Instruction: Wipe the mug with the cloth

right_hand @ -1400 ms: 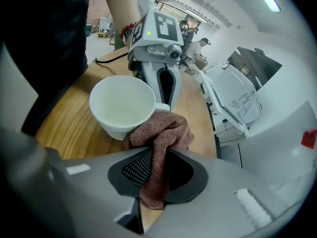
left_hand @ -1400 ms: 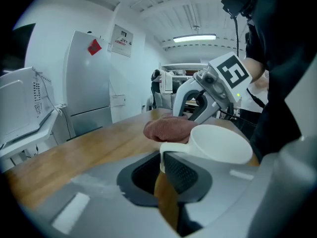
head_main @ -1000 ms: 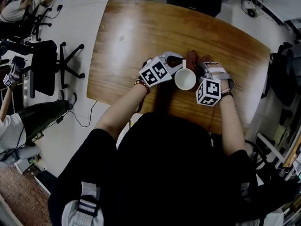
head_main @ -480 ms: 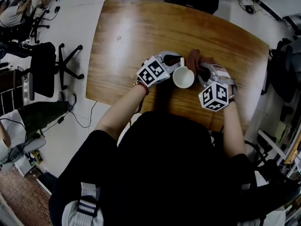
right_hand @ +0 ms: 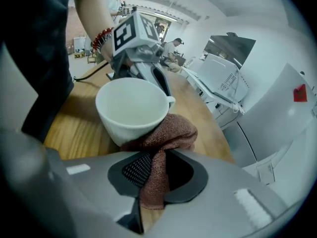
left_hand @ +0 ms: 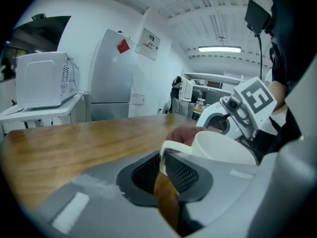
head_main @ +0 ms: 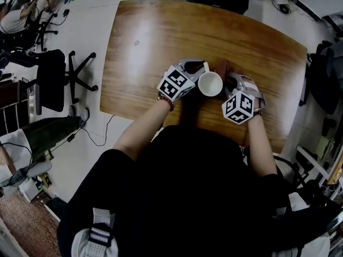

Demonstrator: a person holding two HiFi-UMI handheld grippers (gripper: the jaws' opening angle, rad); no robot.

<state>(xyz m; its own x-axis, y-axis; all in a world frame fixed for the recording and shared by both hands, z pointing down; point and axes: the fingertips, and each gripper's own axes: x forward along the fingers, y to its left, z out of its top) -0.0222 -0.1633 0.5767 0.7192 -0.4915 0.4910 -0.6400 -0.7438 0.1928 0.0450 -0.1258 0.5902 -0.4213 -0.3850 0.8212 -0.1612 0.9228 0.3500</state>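
Note:
A white mug [head_main: 210, 83] is held above the wooden table [head_main: 150, 42], between the two grippers. My left gripper [left_hand: 162, 163] is shut on the mug's handle [left_hand: 171, 145], with the mug's bowl [left_hand: 223, 148] to its right. My right gripper [right_hand: 151, 170] is shut on a reddish-brown cloth [right_hand: 163, 138], which is bunched against the outer wall of the mug [right_hand: 131, 108] under its rim. In the head view the cloth [head_main: 222, 67] shows just beyond the mug, and the left gripper [head_main: 197, 68] and right gripper [head_main: 231, 82] flank the mug.
Office chairs [head_main: 53, 74] stand on the floor left of the table. A dark bag [head_main: 321, 84] sits by the table's right end. A microwave [left_hand: 42, 78] and a refrigerator [left_hand: 111, 73] stand beyond the table's far edge. Other people sit in the background.
The mug has been rolled slightly and shifted a little to the right. The right gripper with the cloth has slid along the mug's side and turned at the wrist.

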